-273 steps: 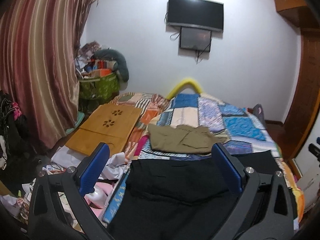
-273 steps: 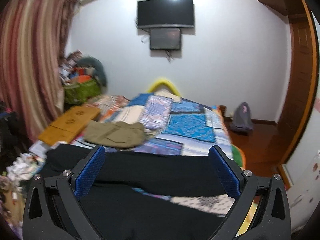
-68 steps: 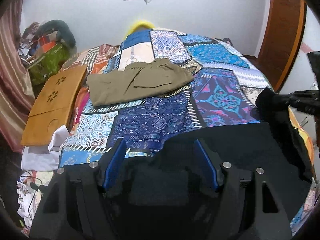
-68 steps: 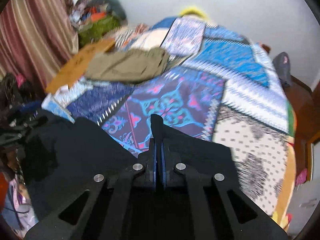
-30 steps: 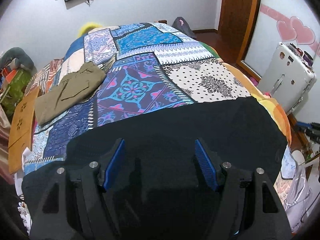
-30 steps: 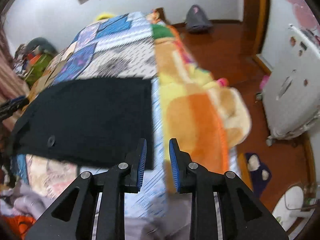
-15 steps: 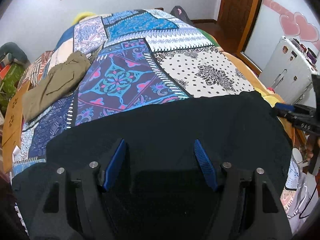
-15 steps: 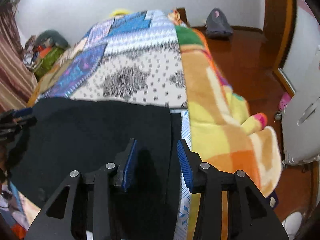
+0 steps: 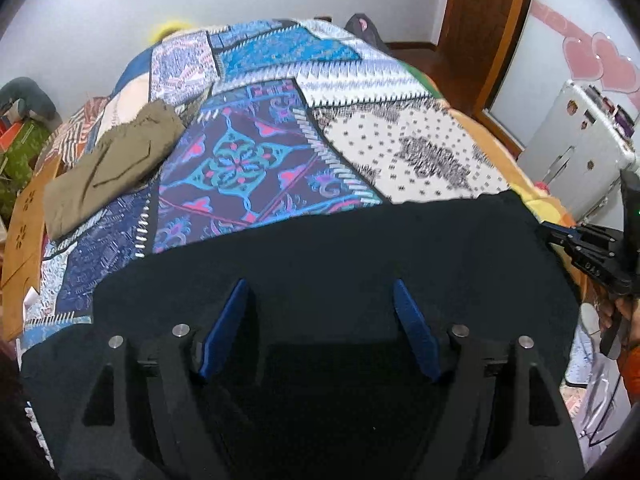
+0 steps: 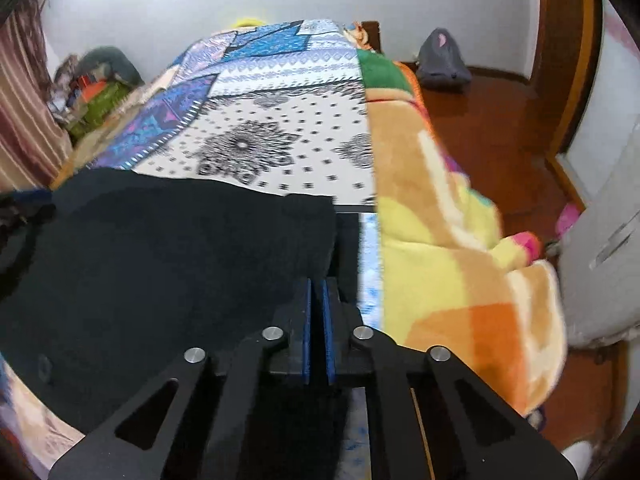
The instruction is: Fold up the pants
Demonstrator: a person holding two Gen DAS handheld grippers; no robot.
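Observation:
Black pants [image 9: 328, 248] lie spread across the near end of the patchwork bed. My left gripper [image 9: 318, 300] hovers open over their middle, its blue pads apart and holding nothing. My right gripper [image 10: 316, 292] is shut on the right edge of the black pants [image 10: 160, 264], its blue pads pressed together over the cloth. It also shows at the right edge of the left wrist view [image 9: 588, 252].
Folded olive pants [image 9: 112, 168] lie on the patchwork quilt [image 9: 248, 160] at the far left. An orange-yellow fleece blanket [image 10: 448, 240] hangs over the bed's right side. A white suitcase [image 9: 576, 152] stands on the floor to the right. A grey bag [image 10: 440, 64] sits on the wooden floor.
My right gripper has closed on the pants' right edge; half a second ago its pads were apart. The left gripper stays open over the pants.

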